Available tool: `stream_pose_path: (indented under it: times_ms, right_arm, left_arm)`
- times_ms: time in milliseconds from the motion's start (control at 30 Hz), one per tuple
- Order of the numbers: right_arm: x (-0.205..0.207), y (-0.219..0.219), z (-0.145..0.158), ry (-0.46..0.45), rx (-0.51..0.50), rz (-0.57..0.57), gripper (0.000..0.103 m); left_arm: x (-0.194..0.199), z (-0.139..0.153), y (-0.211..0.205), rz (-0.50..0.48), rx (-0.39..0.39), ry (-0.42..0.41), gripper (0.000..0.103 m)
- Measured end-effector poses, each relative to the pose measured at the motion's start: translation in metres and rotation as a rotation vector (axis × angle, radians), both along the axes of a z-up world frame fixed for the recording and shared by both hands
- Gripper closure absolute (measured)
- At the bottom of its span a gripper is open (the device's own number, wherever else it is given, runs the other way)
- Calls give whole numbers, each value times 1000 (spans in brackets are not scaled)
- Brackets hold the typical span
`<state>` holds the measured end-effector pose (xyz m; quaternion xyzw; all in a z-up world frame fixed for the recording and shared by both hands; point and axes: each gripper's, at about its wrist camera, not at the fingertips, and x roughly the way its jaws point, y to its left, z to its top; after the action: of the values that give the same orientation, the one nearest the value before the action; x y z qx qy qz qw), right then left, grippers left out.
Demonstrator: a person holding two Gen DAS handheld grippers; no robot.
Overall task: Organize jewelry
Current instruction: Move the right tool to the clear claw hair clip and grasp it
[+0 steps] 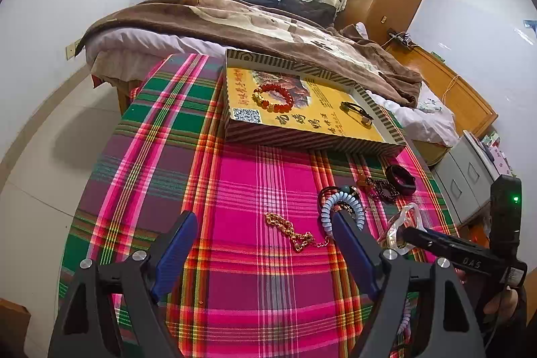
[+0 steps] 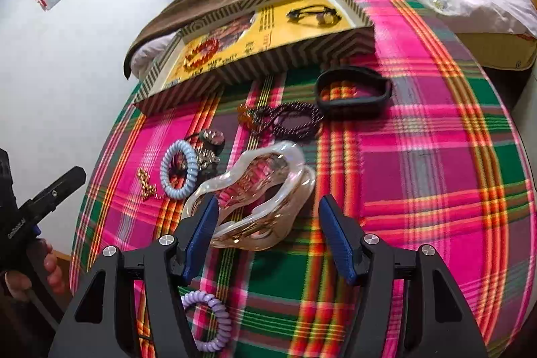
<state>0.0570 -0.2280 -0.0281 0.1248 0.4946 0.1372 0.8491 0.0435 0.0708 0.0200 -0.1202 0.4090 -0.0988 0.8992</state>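
Note:
My left gripper [image 1: 263, 216] hangs open over the plaid cloth, with a gold chain [image 1: 292, 232] lying just ahead between its fingers, untouched. A pale blue spiral hair tie [image 1: 339, 207] lies beside its right finger. My right gripper [image 2: 268, 202] is open over a clear wavy bangle [image 2: 268, 156]; its left finger overlaps the bangle's near edge and nothing is gripped. The striped box [image 1: 302, 136] with a yellow bottom holds a red bead bracelet [image 1: 273, 96] and a black cord bracelet [image 1: 357, 111]. Dark beads [image 2: 288, 119] and a black band [image 2: 355, 93] lie near the box.
A purple spiral hair tie [image 2: 214, 324] lies under the right gripper, and a jewelled hair tie [image 2: 211, 138] sits by the blue one. A bed with a brown blanket [image 1: 235, 19] stands behind the box. A hand [image 2: 50, 270] holds the left gripper at the cloth's left edge.

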Motion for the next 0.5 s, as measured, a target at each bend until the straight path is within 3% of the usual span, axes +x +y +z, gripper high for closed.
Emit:
stream_pose_path:
  times_ms: [333,400,500]
  right_arm:
    - [3,4,-2,-14,-7,-49,40]
    - [2,3,-2,-22,-3,-58,43]
    - [-1,1,0,-40,13,-51,57]
  left_arm:
    - [3,-5,0,0,-3,17,21]
    - [2,-6,-2,-4,-3,20,21]
    - [3,-7,-4,-11,2,24,21]
